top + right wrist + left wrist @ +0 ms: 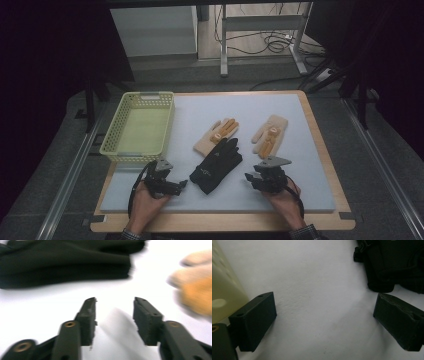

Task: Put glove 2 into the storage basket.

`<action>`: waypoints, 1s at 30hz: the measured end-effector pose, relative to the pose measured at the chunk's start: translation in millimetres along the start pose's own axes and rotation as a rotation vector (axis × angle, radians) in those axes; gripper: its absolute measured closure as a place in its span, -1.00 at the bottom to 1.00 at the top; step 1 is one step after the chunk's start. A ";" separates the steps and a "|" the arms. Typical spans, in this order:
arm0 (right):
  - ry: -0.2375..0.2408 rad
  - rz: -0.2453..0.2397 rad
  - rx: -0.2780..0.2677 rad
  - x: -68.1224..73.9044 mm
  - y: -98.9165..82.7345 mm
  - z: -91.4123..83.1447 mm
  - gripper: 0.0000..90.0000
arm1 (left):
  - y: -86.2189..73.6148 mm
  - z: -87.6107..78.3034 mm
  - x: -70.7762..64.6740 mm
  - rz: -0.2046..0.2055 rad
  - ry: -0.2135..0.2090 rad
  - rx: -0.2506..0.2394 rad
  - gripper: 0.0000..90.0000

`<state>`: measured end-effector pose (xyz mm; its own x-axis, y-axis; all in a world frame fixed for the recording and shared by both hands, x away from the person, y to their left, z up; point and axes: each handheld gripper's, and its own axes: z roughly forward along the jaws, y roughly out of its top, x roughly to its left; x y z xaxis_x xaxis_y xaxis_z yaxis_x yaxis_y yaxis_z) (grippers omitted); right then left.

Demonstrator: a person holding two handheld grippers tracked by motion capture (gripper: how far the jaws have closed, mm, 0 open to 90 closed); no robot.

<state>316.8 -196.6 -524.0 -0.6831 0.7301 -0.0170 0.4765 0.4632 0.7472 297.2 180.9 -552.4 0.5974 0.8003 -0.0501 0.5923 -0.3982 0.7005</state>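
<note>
Gloves are laid out flat on the white pad (pixel 280 190), apparently for sorting into the basket (pixel 137 127). The black glove (pixel 217 165) is taken as the landmark: it lies near the pad's front edge, fingers pointing away from the person. The left gripper (pixel 184 184) is held low just left of it, jaws spread wide and empty, as the left gripper view confirms. The right gripper (pixel 248 176) is held just right of it, jaws parted more narrowly and likewise holding nothing. Both are judged to be poised for a pick from either side; no contact is made yet. A tan glove (pixel 216 135) is touching the black glove's fingertips from behind; a second tan glove (pixel 270 134) lies behind and right, apart. The yellow-green basket stands behind and left, empty, presumably as the receptacle.

The pad is seated on a wooden table (pixel 327 165). Beyond it, grey flooring, a metal frame (pixel 223 45) and loose cables (pixel 272 42) are noted; the surroundings are dim.
</note>
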 end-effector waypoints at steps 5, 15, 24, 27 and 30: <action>-0.066 0.024 0.005 -22.2 -11.5 -11.3 -0.32 | 0.0 0.0 0.0 0.001 -0.001 0.001 -0.89; -0.157 0.058 0.021 -54.4 -31.1 -23.4 -0.67 | 0.4 0.3 0.3 0.000 -0.005 0.005 -0.91; -0.145 0.081 0.038 -57.5 -31.6 -22.0 -0.73 | 0.6 0.3 0.8 0.007 -0.016 0.010 -0.94; -0.147 0.079 0.037 -57.4 -31.8 -22.0 -0.73 | 0.7 -0.8 1.9 0.016 -0.018 0.012 -0.92; -0.147 0.077 0.036 -57.4 -31.9 -22.0 -0.73 | 2.2 -3.3 2.6 0.011 -0.029 0.021 -0.87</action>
<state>328.6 -264.4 -532.2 -0.5564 0.8288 -0.0595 0.5459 0.4185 0.7258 298.2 183.5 -548.7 0.6193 0.7826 -0.0631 0.5964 -0.4166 0.6861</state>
